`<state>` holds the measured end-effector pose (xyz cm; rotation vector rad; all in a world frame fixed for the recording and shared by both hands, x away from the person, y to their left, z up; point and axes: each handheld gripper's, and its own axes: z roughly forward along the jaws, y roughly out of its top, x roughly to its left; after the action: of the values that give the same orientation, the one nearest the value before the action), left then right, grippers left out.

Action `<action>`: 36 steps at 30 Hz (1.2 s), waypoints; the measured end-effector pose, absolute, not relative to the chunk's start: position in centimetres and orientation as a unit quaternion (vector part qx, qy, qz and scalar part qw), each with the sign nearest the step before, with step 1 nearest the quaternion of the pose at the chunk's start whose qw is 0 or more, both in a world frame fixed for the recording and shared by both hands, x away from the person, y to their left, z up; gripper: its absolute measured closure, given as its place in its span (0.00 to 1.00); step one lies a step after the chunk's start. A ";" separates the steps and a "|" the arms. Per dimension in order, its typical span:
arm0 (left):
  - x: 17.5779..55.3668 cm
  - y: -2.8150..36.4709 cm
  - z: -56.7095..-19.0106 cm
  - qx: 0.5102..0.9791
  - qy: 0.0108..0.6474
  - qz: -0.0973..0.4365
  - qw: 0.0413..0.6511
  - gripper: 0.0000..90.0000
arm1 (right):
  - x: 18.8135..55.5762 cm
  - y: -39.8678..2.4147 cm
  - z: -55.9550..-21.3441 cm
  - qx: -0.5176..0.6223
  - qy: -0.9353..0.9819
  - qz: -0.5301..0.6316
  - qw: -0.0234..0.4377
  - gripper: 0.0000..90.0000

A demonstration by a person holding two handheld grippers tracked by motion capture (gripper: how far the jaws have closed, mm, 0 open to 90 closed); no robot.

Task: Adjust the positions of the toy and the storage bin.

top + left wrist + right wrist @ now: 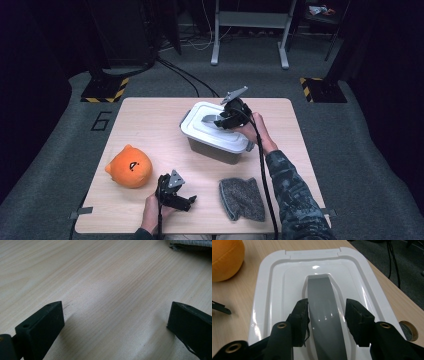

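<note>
A box with a white lid [216,131] stands on the table, right of middle. A grey handle [210,119] lies flat along the lid's top. My right gripper [225,119] reaches over the lid from the right. In the right gripper view its jaws [327,302] straddle the grey handle [323,310]: the left pad sits against the handle's edge and a narrow gap shows at the right pad. My left gripper [187,201] rests low near the table's front edge. It is open, with bare wood between its jaws [116,307].
An orange plush toy [129,166] sits at the table's front left. A folded grey cloth [242,198] lies at the front right, just beyond my left gripper. The wooden table [150,120] is edged by dark floor with cables and stands behind.
</note>
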<state>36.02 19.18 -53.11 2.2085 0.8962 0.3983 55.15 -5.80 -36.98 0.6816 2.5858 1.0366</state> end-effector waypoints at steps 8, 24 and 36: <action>36.0 19.2 -53.1 0.855 0.347 0.154 0.355 0.00 | 54.8 -5.5 -37.1 0.234 0.895 0.355 0.137 0.72; 36.0 19.2 -53.1 0.855 0.347 0.154 0.355 0.00 | 53.9 -5.1 -37.3 0.296 0.872 0.355 0.159 0.73; 36.0 19.2 -53.1 0.855 0.347 0.154 0.355 0.00 | 53.5 -4.2 -37.3 0.340 0.856 0.350 0.173 0.74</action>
<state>36.02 19.18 -53.12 2.2085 0.8958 0.3981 53.53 -4.23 -37.33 0.9636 2.4275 0.9921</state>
